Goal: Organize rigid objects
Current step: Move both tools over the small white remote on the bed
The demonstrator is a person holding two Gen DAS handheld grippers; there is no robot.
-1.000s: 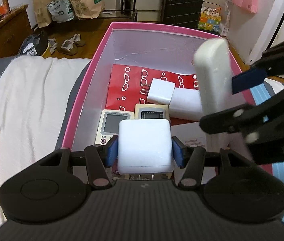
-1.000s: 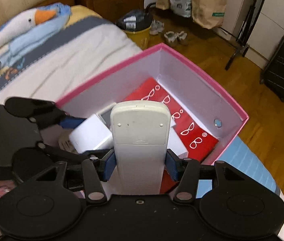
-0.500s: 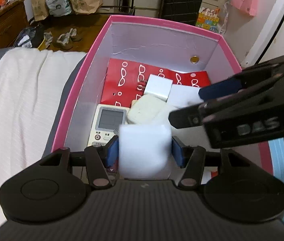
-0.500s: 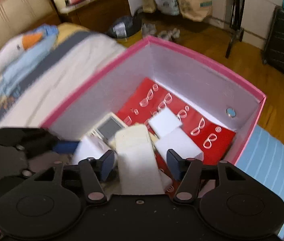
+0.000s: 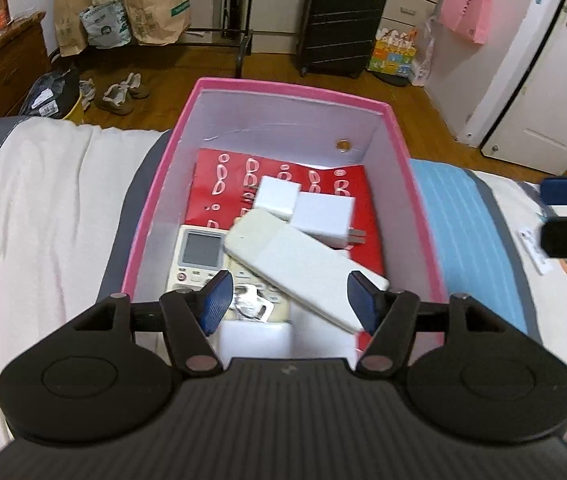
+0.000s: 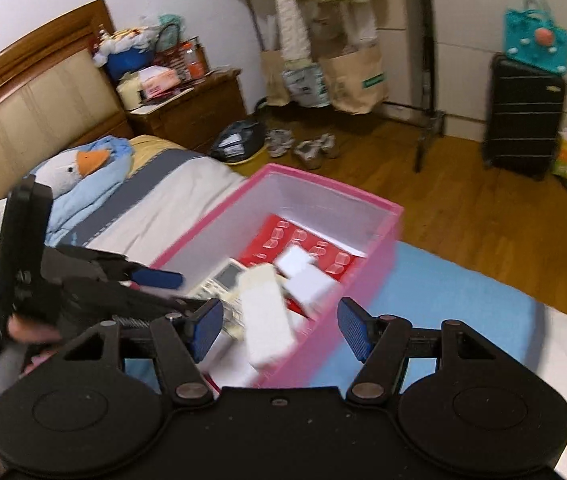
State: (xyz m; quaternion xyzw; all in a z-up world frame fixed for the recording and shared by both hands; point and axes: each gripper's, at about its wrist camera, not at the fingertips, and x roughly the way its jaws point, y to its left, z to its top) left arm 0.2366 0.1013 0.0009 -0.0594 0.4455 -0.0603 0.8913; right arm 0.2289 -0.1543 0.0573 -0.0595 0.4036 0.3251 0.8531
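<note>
Both loads down inside the pink box (image 5: 163,184), centre of the left wrist view. White remote (image 5: 303,268) lying slantwise across the pile, on top of the screen remote (image 5: 197,254); white charger block (image 5: 255,338) at the lower edge, just behind the jaws; two smaller white adapters (image 5: 323,216) further up on the red glasses-print packet (image 5: 219,168). Left gripper (image 5: 289,300) released, jaws just been widening, nothing pinched between the blue pads. Right gripper (image 6: 279,330) likewise let go, jaws spread either side of the white remote without touching it, box blurred beneath. Right tool's tips also poking in at the right edge of the left view.

So, by the look of it, most of the sorting done: box well filled. Still out: a small white card or tag (image 5: 533,250) on the covers at the right edge, possibly next.

Surface: a bed (image 5: 43,200) with white, grey and blue striped bedding. Room: wooden floor, black suitcase (image 5: 341,24) up top, paper bags and shoes upper left, goose plush (image 6: 71,168) by the headboard.
</note>
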